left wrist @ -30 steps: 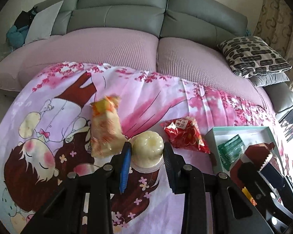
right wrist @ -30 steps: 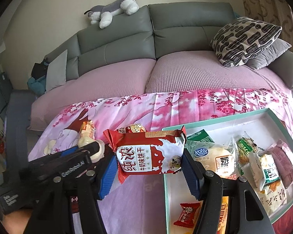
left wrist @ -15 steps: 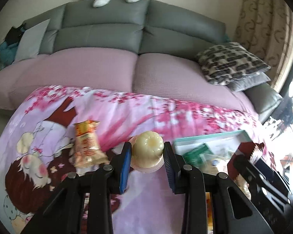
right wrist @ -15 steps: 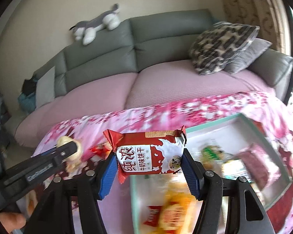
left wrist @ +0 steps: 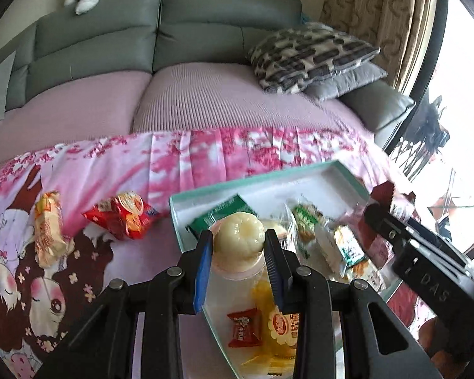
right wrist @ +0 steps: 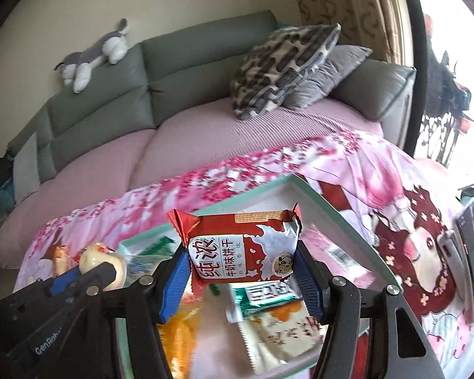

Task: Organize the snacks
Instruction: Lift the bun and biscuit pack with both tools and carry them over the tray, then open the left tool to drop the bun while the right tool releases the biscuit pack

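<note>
While left fingers (left wrist: 205,252) hold jelly cup (left wrist: 238,241), right-view fingers (right wrist: 178,271) clamp biscuit pack (right wrist: 241,248).

Tray (left wrist: 205,193) on the blanket (left wrist: 186,164) before the sofa (left wrist: 205,101), two snack packets (left wrist: 120,218) apparently left of it.

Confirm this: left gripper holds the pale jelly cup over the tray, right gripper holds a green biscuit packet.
Not quite. The biscuit packet in the right gripper is red and white, not green, as the right wrist view shows. The left gripper does hold the pale jelly cup over the tray.
</note>
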Demonstrator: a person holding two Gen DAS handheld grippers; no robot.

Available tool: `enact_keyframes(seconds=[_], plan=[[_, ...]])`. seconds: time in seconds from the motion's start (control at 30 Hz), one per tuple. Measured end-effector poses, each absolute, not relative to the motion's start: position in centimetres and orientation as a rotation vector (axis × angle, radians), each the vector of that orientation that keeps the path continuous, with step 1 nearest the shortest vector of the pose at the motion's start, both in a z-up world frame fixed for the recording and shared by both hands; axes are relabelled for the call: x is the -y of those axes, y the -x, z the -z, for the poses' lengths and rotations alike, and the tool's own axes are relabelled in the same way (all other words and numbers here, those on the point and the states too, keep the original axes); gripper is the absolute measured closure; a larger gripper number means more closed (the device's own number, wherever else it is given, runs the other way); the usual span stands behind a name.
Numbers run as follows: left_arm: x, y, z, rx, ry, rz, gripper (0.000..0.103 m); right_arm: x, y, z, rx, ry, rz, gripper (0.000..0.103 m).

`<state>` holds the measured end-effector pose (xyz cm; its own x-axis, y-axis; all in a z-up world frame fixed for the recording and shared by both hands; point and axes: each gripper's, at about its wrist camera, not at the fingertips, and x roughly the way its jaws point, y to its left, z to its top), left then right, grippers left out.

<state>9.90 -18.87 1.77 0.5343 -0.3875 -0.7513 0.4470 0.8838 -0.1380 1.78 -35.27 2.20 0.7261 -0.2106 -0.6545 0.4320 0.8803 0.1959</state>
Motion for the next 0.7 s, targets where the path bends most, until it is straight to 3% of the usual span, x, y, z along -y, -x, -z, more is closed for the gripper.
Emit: enact_keyframes(seconds=[0.2, 0.7], plan=[[18.3, -10.5, 0.7, -0.957, -0.093, 0.411, 0.070, 35.7, -2.5, -0.7, -0.720, -0.369, 0.347, 0.038], [19.9, -9.9, 1.1, -0.951, -0.131, 0.462, 0.072, 34.9, -3.5, 0.3, -0.765, -0.351, 0.332, 0.036]])
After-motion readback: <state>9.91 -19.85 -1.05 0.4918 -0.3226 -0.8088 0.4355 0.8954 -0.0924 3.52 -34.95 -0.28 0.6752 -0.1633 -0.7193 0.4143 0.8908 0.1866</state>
